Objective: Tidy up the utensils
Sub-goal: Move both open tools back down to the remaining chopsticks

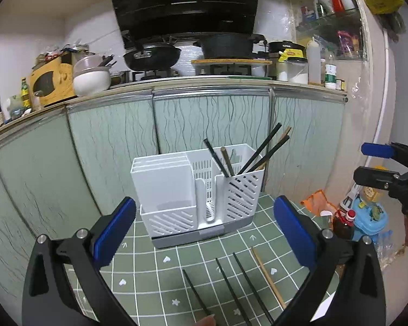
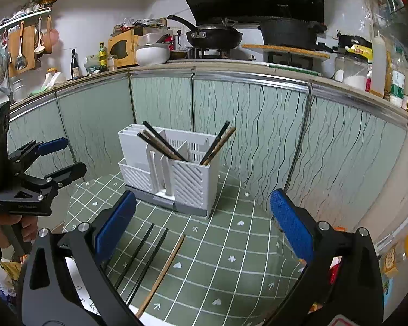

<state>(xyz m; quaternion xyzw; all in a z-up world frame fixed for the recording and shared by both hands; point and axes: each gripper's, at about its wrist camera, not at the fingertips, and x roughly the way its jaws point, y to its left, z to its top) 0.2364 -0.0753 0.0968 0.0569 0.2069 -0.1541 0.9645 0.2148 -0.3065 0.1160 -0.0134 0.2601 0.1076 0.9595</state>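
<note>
Green grid-patterned tablecloth point(image 1: 138, 269), white utensil caddy point(image 1: 195, 190) standing on it, four loose chopsticks point(image 1: 246, 285) lying nearer the camera.

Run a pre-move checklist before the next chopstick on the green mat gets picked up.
1. Left gripper open and empty: ok.
2. Right gripper open and empty: ok.
3. Loose chopsticks on the green grid-patterned mat reachable: three black chopsticks and one wooden chopstick lie apart, uncovered: ok.
4. White slotted plastic utensil holder upright: ok.
5. Room left in its chopstick compartment: cannot tell.
</note>
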